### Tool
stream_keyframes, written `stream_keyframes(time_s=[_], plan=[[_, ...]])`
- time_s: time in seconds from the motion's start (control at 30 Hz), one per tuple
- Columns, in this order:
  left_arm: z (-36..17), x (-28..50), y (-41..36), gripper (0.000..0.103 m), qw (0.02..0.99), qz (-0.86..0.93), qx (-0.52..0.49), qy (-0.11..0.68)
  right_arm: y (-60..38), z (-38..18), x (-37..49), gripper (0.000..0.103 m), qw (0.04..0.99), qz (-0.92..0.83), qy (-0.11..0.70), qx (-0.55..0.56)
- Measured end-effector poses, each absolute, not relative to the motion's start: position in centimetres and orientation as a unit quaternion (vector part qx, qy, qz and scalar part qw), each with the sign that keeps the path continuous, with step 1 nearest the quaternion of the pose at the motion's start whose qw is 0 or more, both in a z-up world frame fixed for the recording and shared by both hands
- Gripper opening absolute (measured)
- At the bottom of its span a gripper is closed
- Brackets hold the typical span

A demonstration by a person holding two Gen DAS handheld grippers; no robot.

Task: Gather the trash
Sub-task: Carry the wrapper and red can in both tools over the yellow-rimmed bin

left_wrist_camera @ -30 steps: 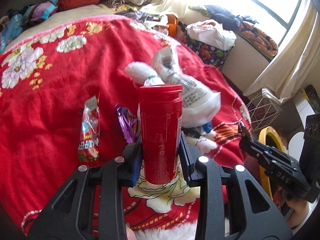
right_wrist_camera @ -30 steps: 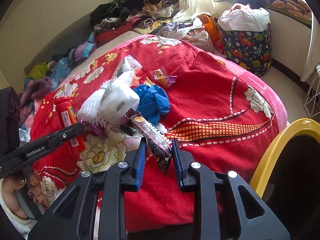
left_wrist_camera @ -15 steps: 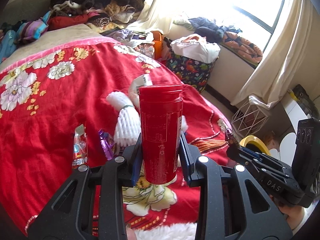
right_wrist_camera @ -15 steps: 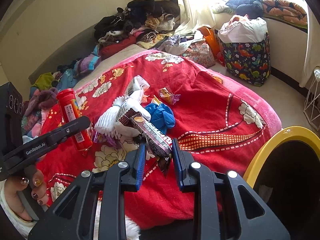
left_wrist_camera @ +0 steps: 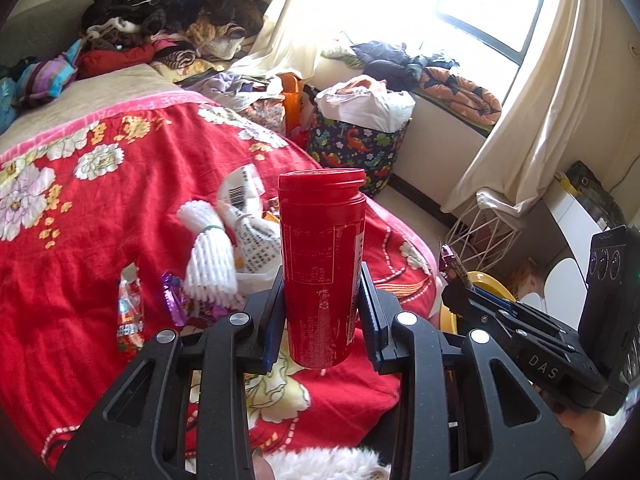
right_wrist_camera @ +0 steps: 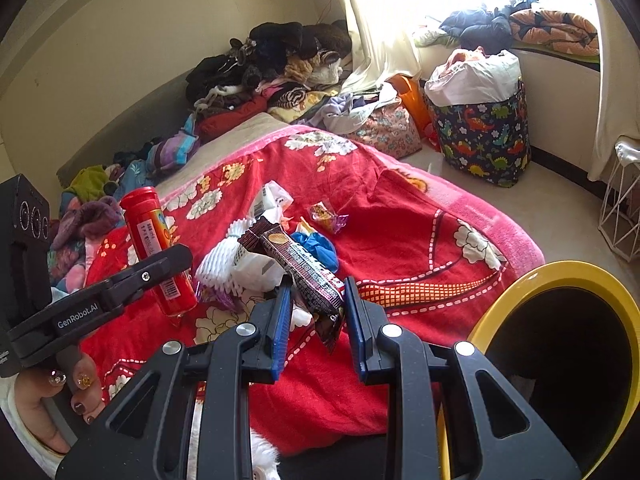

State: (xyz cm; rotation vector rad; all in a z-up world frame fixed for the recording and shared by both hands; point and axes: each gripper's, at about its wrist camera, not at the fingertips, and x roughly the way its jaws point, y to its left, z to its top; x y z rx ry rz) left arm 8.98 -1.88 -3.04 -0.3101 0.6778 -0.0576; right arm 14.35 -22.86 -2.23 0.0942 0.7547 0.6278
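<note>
Red floral blanket [left_wrist_camera: 80,240] spread over a bed, filling most of both views; more of the room visible around it than a second ago, both cameras now higher above the bedding. Heaped clothes [right_wrist_camera: 280,64] along the far wall, a bright curtained window [left_wrist_camera: 480,8] beyond. Dinosaur-print fabric bin [right_wrist_camera: 484,136] on the floor past the bed corner, stuffed with white plastic; farther into frame than before. Yellow-rimmed trash can [right_wrist_camera: 568,280] at lower right of the right wrist view, dark inside, larger and closer than a second ago.

Left gripper [left_wrist_camera: 322,320] clamped on an upright red tube [left_wrist_camera: 322,264], cap on top, both pads pressed to its sides, lifted clear of the blanket; same grip as before. Right gripper [right_wrist_camera: 314,316] pinching a dark brown snack wrapper [right_wrist_camera: 300,264], the wrapper slanting up and left from between the blue pads, its lower end hanging below them; grip unchanged, wrapper raised off the bed.

Still lying on the blanket, now smaller and lower in view: white foam netting [left_wrist_camera: 210,256] beside a crumpled white printed bag [left_wrist_camera: 248,236], a blue crumpled piece [right_wrist_camera: 320,246], a small purple wrapper [left_wrist_camera: 173,300], a red-and-clear candy packet [left_wrist_camera: 130,316], and a small orange-and-purple wrapper [right_wrist_camera: 328,214] set apart toward the bed's middle.
</note>
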Motion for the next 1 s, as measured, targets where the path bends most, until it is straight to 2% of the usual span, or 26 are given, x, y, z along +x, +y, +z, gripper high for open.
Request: stream_keyframes(time_s=[1.0], plan=[[-0.3,9.3,-8.4,0.026,0.944,-0.090,-0.105,0.299,-29.3,0.2,12.4,0.024,0.910,0.257,0.315,0.084]])
